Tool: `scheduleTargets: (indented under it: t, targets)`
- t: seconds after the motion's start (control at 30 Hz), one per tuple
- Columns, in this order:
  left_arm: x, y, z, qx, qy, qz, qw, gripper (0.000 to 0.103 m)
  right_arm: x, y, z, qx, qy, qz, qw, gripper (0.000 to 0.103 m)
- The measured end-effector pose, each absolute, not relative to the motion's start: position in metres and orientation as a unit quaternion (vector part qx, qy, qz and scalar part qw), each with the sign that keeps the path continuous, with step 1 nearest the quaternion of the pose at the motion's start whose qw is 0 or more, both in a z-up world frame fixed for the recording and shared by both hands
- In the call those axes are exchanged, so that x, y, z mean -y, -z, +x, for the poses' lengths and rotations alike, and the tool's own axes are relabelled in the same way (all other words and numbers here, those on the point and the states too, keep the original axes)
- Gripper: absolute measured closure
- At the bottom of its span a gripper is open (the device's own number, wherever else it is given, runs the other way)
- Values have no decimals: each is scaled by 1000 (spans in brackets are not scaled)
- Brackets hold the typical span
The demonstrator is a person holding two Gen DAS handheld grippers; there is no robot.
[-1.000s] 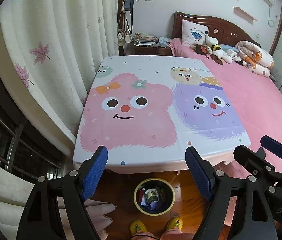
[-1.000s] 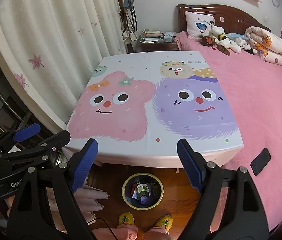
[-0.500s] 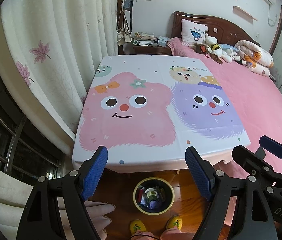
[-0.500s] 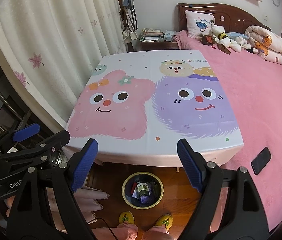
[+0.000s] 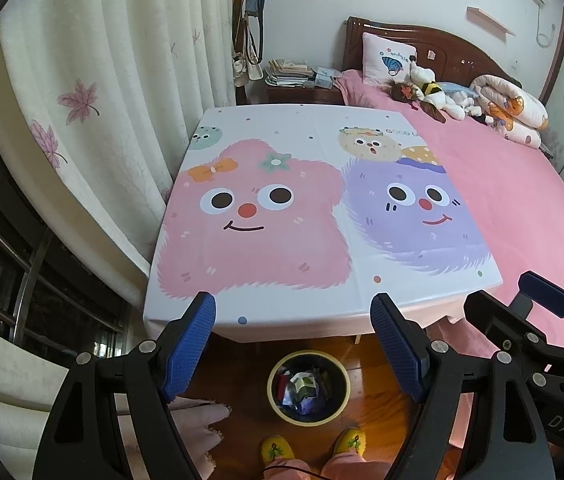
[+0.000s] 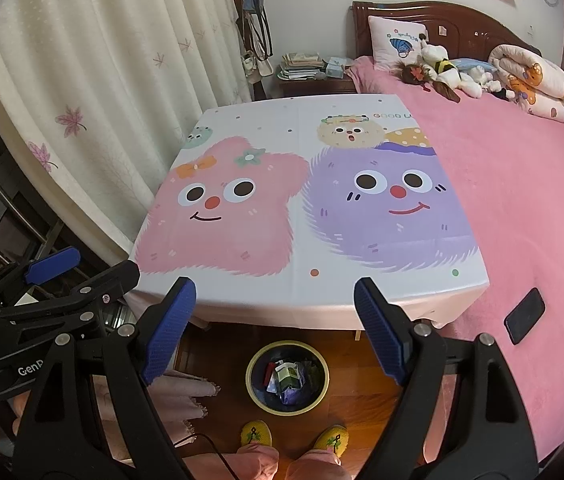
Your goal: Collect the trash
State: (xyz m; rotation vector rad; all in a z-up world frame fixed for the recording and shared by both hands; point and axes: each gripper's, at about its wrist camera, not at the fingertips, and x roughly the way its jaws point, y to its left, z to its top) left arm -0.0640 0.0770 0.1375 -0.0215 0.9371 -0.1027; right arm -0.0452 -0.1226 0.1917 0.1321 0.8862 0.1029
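Observation:
A round bin with a yellow rim [image 5: 272, 380] stands on the wooden floor in front of the table, and shows in the right wrist view too [image 6: 251, 378]. Crumpled trash [image 5: 302, 388] lies inside it, including a green-and-white carton [image 6: 287, 374]. My left gripper [image 5: 294, 344] is open and empty above the bin. My right gripper [image 6: 272, 330] is open and empty above the bin too. The table with the cartoon monster cloth [image 5: 282, 240] carries no loose item.
A pink bed [image 6: 522, 200] lies to the right, with a black phone [image 6: 524, 316] on its near edge. Soft toys and a rolled quilt [image 5: 510, 112] sit at its head. Curtains [image 5: 102, 100] hang at left. My yellow slippers [image 6: 256, 436] stand by the bin.
Both views have shifted slightly; the table sits a touch higher in frame. Both grippers stay open and empty.

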Motion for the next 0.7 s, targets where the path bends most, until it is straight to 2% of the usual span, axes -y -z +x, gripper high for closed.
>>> scheduleTargets:
  t: [0.7]
  targets:
    - [-77,-137,-62,-455,51,-8,889,22,120,-183,-50,-433,-49,68,898,23]
